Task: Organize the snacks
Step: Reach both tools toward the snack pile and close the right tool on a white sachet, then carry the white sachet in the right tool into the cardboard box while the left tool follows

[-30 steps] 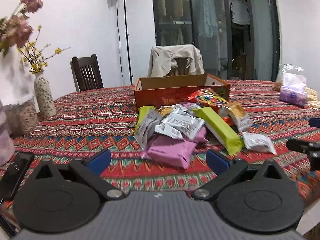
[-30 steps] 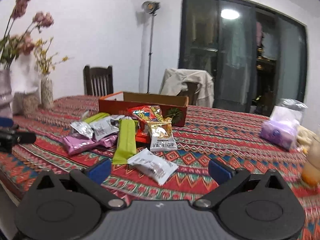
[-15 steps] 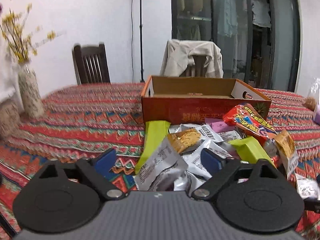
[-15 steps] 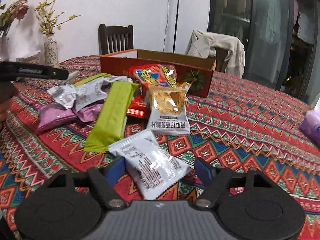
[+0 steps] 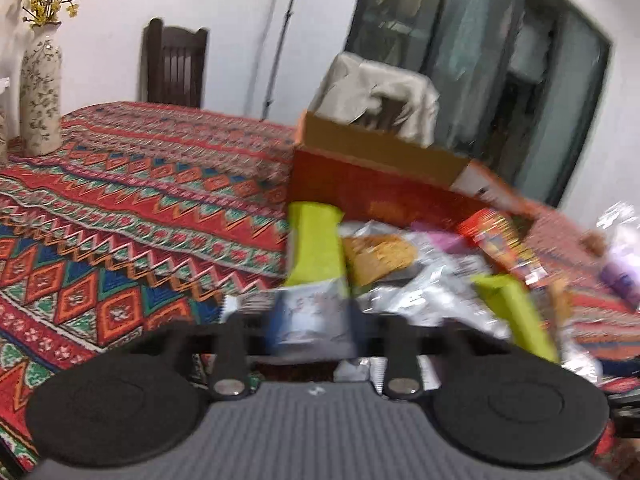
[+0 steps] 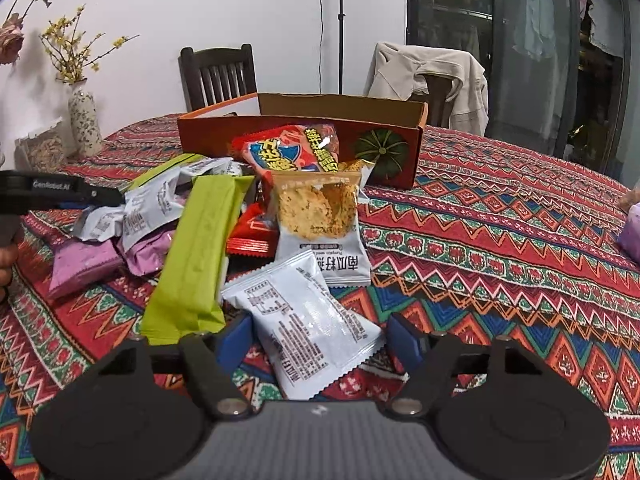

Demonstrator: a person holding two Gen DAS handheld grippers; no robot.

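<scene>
A pile of snack packets lies on the patterned tablecloth in front of an open orange cardboard box [image 6: 280,132] [image 5: 380,148]. My left gripper [image 5: 314,328] is shut on a silver packet [image 5: 312,300] at the pile's near-left edge, beside a green bar [image 5: 316,244]. In the right wrist view the left gripper [image 6: 116,198] reaches in from the left. My right gripper [image 6: 320,340] has a flat white packet [image 6: 304,312] between its blue pads. Its jaws are closing, with the pads just beside the packet's edges. A second green bar [image 6: 200,252] lies left of it.
A red chip bag [image 6: 296,152] and a clear crisp packet [image 6: 320,220] lean toward the box, and pink packets [image 6: 84,260] lie at the left. A patterned vase [image 5: 40,92] [image 6: 84,124] stands at the far left. Two chairs are behind the table, and a purple bag [image 6: 632,236] sits at the right.
Both grippers moved forward and down to the pile. The left jaws went from wide open to shut on the silver packet and the view tilted. The right jaws narrowed around the white packet.
</scene>
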